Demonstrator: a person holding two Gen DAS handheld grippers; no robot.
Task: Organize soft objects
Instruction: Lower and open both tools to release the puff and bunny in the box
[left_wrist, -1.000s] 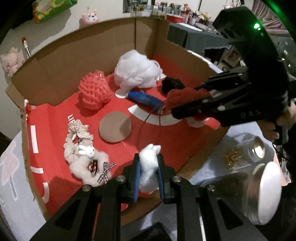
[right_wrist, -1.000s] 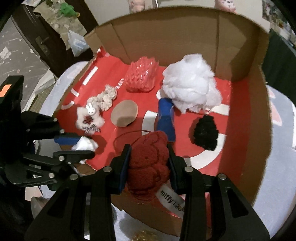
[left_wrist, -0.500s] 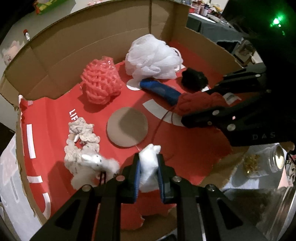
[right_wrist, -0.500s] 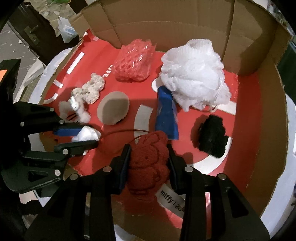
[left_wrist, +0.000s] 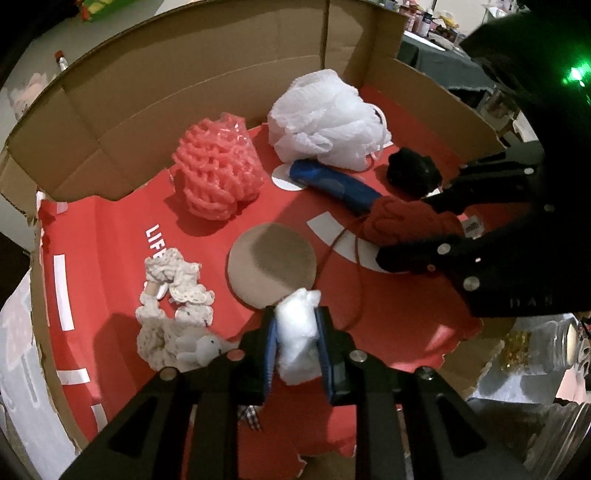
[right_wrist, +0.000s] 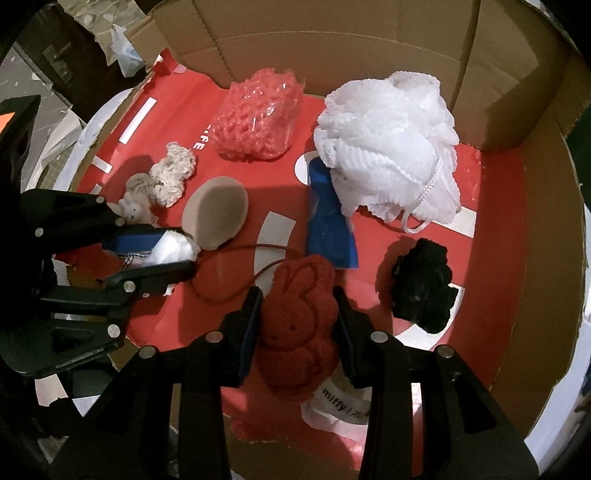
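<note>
Inside an open cardboard box (right_wrist: 543, 258) with a red printed floor, both claws point steeply down and each carries a soft thing. The left claw (left_wrist: 297, 345) has a small white fluffy tuft (left_wrist: 297, 339) between its blue pads; its jaws have just been opening a little, yet the tuft sits snug between them, over the near edge of the red floor and just in front of a flat round tan pad (left_wrist: 271, 267). In the right wrist view the same tuft (right_wrist: 173, 251) shows at the tip of that claw, beside the tan pad (right_wrist: 216, 214).

The right claw (right_wrist: 297, 332) is closed narrowly on a dark red plush rabbit (right_wrist: 299, 325), pads pressed to both its sides. A thin red cord (right_wrist: 236, 291) loops from the rabbit across the floor, and a white label reading "miffy" (right_wrist: 340, 402) hangs beneath it. The rabbit is low over the near middle of the box, just in front of a blue object (right_wrist: 328, 221) lying on the floor.

Farther back lie a pink foam net (right_wrist: 258, 118) and a white mesh bath puff (right_wrist: 388, 147), the puff resting partly over the blue object's far end. A black fuzzy lump (right_wrist: 423, 284) sits right of the rabbit. On the left, a cream crochet scrunchie (right_wrist: 171, 177) touches a small white bunny clip (right_wrist: 135, 210). Outside the box, a glass jar (left_wrist: 543, 343) stands to the right.
</note>
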